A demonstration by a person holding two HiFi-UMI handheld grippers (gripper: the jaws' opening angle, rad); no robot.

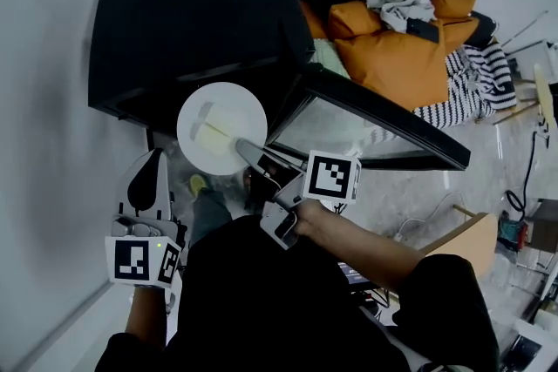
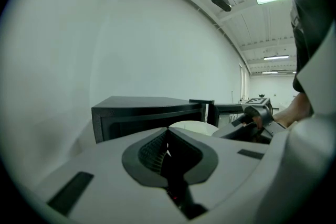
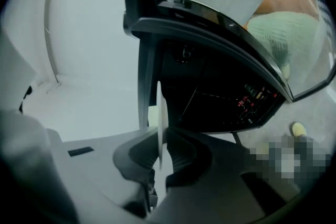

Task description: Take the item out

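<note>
In the head view the white plate (image 1: 221, 128) hangs just in front of the black microwave (image 1: 192, 13). The microwave's door (image 1: 375, 122) is swung wide to the right. The right tool (image 1: 248, 154) pinches the plate's near rim, and a pale yellow piece of food (image 1: 212, 138) lies on top. I judge the plate stiff, smooth and breakable. It looks light enough for a one-sided rim hold but ready to tip, so it wants level carrying (the food would likely slide first). The left tool (image 1: 150, 179) hangs low at the left, apart from the plate. Past the door, orange cushions (image 1: 392, 48) and a striped cloth (image 1: 475, 78) are heaped together. No surface under the microwave is visible.

In the left gripper view the left tool (image 2: 167, 152) has its jaws pressed together with nothing between them. Beyond it are the microwave (image 2: 147, 113), the plate's edge (image 2: 191, 127), a plain pale wall and ceiling strip lights.

In the right gripper view the right tool (image 3: 161, 152) is clamped on the plate (image 3: 159, 123), which is seen edge-on as a thin white line. Behind it are the dark oven cavity and the glass door (image 3: 220, 34).
</note>
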